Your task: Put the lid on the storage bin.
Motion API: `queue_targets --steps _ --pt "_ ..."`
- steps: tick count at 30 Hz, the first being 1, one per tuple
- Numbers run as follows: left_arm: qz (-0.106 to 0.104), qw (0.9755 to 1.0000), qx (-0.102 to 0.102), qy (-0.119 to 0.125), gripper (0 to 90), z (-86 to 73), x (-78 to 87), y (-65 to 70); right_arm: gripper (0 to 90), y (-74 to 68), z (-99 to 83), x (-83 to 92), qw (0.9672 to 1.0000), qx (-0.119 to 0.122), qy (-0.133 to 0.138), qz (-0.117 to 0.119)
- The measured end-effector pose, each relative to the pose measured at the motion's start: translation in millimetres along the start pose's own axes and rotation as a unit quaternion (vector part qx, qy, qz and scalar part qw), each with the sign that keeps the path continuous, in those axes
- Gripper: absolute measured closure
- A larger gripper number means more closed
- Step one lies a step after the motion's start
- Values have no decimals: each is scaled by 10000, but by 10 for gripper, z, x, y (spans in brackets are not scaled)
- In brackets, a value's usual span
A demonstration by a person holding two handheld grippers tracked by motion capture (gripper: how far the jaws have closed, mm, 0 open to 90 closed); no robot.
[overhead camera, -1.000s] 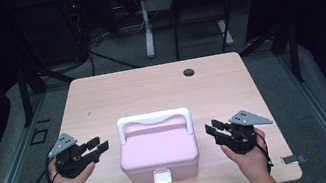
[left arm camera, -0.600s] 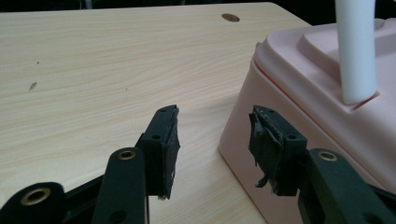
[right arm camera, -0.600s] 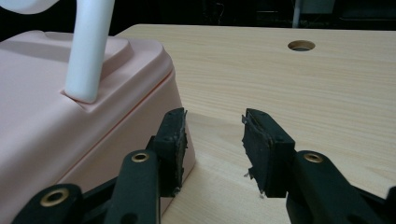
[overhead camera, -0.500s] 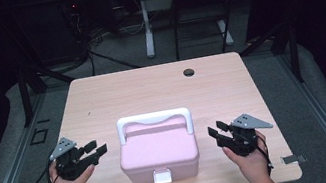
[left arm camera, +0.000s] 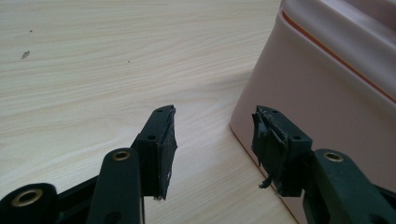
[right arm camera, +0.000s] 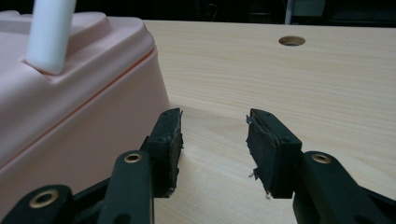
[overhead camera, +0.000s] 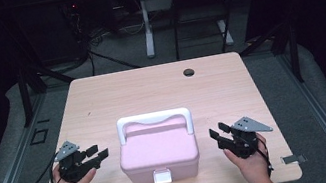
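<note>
A pink lidded box [overhead camera: 158, 153] with a white carry handle [overhead camera: 153, 118] and a white front latch [overhead camera: 162, 176] stands near the front of the wooden table [overhead camera: 150, 88]. My left gripper [overhead camera: 96, 153] sits low just left of the box, pointing at its side. In the left gripper view its jaws [left arm camera: 212, 135] have just been opening and hold nothing, with the box wall [left arm camera: 327, 84] close on the right. My right gripper [overhead camera: 217, 138] mirrors it on the box's right side. Its jaws [right arm camera: 212, 135] have also just been opening, empty, beside the box [right arm camera: 70, 102] and its handle [right arm camera: 49, 32].
A round cable hole [overhead camera: 189, 72] lies at the table's far right, also seen in the right gripper view as the hole [right arm camera: 292, 41]. Desk legs and cables stand in the dark behind the table. Bare wood stretches beyond the box.
Both hands have sunk a little toward the tabletop beside the box. The jaws of both grippers stand wider apart than before.
</note>
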State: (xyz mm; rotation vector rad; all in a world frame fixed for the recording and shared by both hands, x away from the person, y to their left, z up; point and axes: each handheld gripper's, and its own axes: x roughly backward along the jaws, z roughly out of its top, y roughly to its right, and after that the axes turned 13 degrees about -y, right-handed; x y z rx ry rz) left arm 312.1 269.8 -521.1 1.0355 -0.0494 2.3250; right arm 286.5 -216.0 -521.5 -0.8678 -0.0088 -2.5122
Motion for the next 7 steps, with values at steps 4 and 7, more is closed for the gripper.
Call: queue_targets --steps 4,7 --pt "-21 10000 -16 21 488 -9 -23 2 544 5 -24 -43 10000 -11 -66 21" --pt "-46 10000 -28 -28 488 -18 -25 -6 539 12 -30 -67 10000 -3 -76 21"
